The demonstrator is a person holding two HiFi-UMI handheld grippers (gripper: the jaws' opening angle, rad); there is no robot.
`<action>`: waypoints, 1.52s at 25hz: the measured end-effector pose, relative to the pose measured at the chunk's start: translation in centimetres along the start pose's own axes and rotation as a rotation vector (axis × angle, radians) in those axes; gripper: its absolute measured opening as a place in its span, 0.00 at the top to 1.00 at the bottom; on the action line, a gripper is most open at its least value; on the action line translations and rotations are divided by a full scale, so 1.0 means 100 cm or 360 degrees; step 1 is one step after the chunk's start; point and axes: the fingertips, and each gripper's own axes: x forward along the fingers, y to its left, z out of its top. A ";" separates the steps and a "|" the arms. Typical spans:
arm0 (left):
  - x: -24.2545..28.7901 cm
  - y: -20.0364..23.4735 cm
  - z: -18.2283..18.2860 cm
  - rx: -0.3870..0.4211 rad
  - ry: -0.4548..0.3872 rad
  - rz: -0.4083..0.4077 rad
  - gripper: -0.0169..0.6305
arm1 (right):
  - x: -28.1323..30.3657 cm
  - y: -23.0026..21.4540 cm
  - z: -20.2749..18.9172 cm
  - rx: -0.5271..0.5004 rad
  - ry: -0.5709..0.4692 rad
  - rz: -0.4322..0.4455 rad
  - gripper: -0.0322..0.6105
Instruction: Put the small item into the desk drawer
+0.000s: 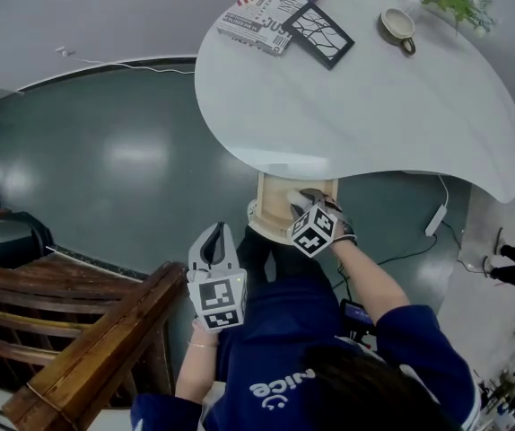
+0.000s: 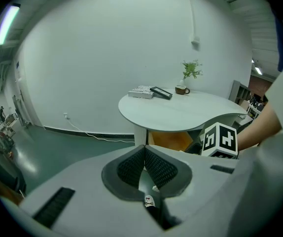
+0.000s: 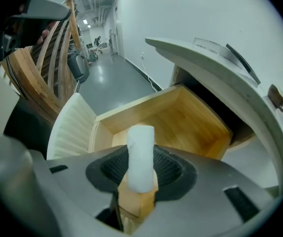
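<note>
- Right tool fills the bottom of its own view, jaws clamped on the small item. The ribbed black pads press on it from both sides.
- Small item: a matte white, round-ended stick with a tan blocky part at the near end. I can't tell whether they are one piece.
- Its long axis runs along the jaws and sticks out past the tips toward the drawer.
- Key relation: the open drawer lies straight ahead of and below the item's tip, with the tip over the drawer's front half.
- In the head view your right tool sits at the drawer, just under the counter edge.
- Drawer: light wood box with a smooth bare floor and a white ribbed front panel.
- From the pictures, nothing is inside the part I can see.
- Counter is white, smooth and kidney-shaped. Its overhang sits over the drawer's back half, so I'd keep the item low and forward of that lip.
- Left tool is closed, pad tips meeting, with nothing between them.
- It hangs back over your lap, well apart from the drawer, so the right hand is the nearer one by far.
- My read is that the item is positioned for the drop. You'd need to part the jaws to let it fall flat on the wood.
- A round stick may roll on that smooth floor.
</note>
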 end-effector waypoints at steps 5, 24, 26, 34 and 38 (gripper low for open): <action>-0.005 0.009 -0.009 -0.0026 0.0025 0.0050 0.97 | 0.009 0.009 -0.005 0.0001 0.0102 0.0135 0.71; -0.001 0.024 -0.022 -0.0076 0.0081 0.0132 0.97 | 0.041 0.020 -0.009 -0.0306 0.0343 0.0292 0.71; -0.001 0.028 -0.023 -0.0083 0.0088 0.0143 0.97 | 0.045 0.020 -0.009 -0.0330 0.0357 0.0290 0.71; 0.000 0.039 -0.029 -0.0106 0.0124 0.0174 0.97 | 0.062 0.018 -0.015 -0.0396 0.0408 0.0273 0.71; 0.002 0.043 -0.033 -0.0115 0.0143 0.0181 0.97 | 0.070 0.017 -0.017 -0.0410 0.0418 0.0279 0.71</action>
